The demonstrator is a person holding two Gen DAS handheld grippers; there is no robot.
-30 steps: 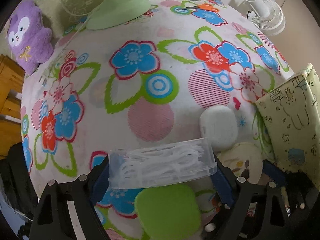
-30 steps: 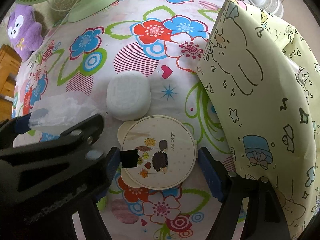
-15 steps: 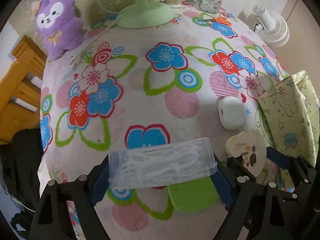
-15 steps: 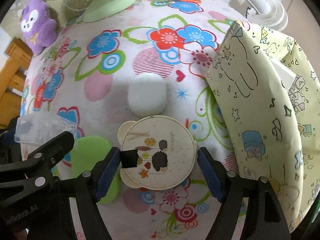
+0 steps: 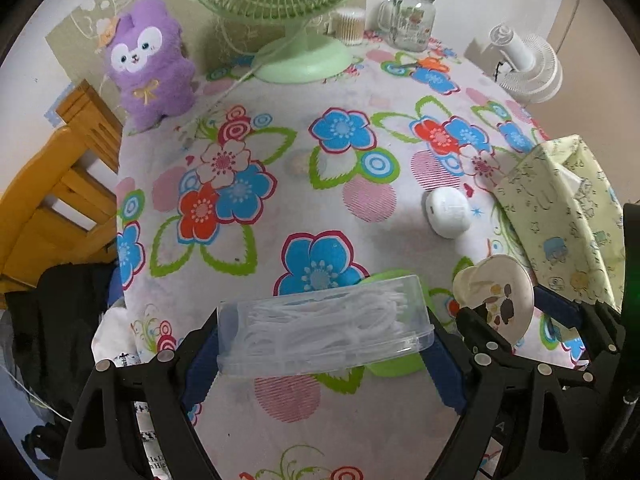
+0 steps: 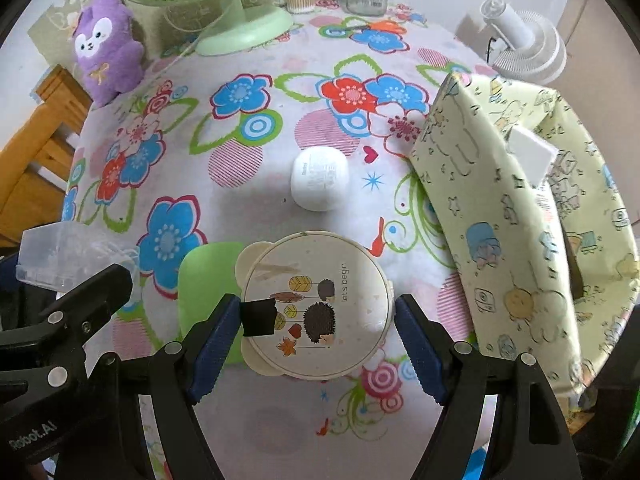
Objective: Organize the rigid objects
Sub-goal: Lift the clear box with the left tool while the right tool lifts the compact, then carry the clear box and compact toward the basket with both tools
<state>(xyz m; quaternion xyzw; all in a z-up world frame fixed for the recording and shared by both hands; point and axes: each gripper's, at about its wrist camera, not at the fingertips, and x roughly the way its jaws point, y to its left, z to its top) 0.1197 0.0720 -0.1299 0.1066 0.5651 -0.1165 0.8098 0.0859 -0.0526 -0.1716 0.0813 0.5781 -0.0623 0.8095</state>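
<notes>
Table [image 5: 280,400] with flowered cloth, you're holding both loads above its near edge. Fabric bin [image 6: 520,216] sits at 3 o'clock of the right wrist view, open top facing up, a white card already inside; likely drop spot, so carry both items there.

Clear box [image 5: 324,330] of white picks: left gripper [image 5: 324,344] is clamped on its two short ends, lifted off the cloth, long side across the fingers. Keep it level, lid looks thin and could flex or pop if you squeeze harder.

Round case [image 6: 316,304] with hedgehog print: right gripper [image 6: 318,320] is closed on its rim at 9 and 3 o'clock, held flat. Grip is on a curved edge, so move slowly or it may rotate out.

Green lid [image 6: 204,280] lies on the cloth under both loads; white pod [image 6: 319,179] at 12 o'clock of the case, apart from it. Clear the bin wall before you release; one hand in at a time, grippers are nearly touching.
</notes>
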